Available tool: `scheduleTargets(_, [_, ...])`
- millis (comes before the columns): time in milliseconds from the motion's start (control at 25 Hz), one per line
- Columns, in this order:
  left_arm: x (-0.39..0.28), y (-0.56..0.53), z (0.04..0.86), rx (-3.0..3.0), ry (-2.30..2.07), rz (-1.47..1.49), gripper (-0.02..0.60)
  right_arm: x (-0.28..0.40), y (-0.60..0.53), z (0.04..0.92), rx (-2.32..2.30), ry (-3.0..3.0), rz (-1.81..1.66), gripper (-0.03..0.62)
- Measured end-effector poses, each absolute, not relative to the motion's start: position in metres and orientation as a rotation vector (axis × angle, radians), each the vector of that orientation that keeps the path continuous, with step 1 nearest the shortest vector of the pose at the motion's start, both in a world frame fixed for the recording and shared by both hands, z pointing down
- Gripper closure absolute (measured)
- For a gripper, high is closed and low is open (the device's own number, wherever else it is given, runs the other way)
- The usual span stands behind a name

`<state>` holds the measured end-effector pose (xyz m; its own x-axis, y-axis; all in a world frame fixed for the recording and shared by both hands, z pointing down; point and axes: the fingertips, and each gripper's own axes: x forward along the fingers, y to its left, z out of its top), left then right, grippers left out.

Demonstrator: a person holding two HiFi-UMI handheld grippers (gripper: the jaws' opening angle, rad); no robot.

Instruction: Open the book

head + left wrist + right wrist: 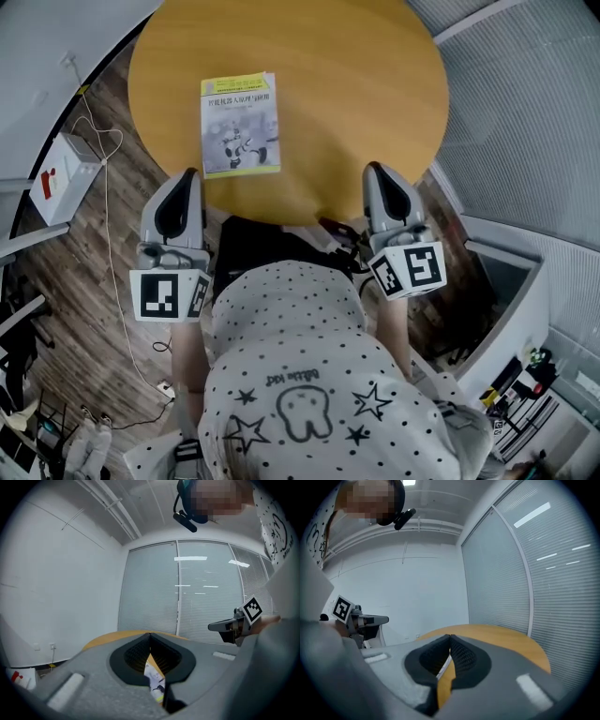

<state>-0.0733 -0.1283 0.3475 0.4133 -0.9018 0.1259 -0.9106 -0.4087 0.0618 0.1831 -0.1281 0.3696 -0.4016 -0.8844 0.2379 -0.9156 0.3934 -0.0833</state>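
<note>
A closed book [240,124] with a grey and yellow cover lies flat on the round wooden table [356,84], left of its middle. My left gripper [191,174] hovers at the table's near edge, just short of the book's lower left corner, jaws shut and empty. In the left gripper view [150,634] a sliver of the book [155,679] shows through the gap below the closed tips. My right gripper [372,169] is also at the near edge, well to the right of the book, shut on nothing. The right gripper view [450,637] shows only tabletop [506,639] ahead.
A white box [61,178] and a thin cable [108,262] lie on the wood floor to the left. Walls of blinds [525,122] curve round the table's right side. A dark object [253,248] sits under the table's near edge, by the person's body.
</note>
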Motion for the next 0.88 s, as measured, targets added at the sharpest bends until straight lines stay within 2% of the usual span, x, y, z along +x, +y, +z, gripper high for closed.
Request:
scheduleTargets(440, [-0.069,-0.144,0.333,2.578,-1.61,0.069,0.571,0.189,-0.136,0.37,1.673,-2.466,0.325,0.589])
scheduleTargets(880, [-0.086,-0.162,0.325,2.621,-1.55,0.101,0.571,0.166,-0.144,0.354,1.737,-2.444,0.33,0.589])
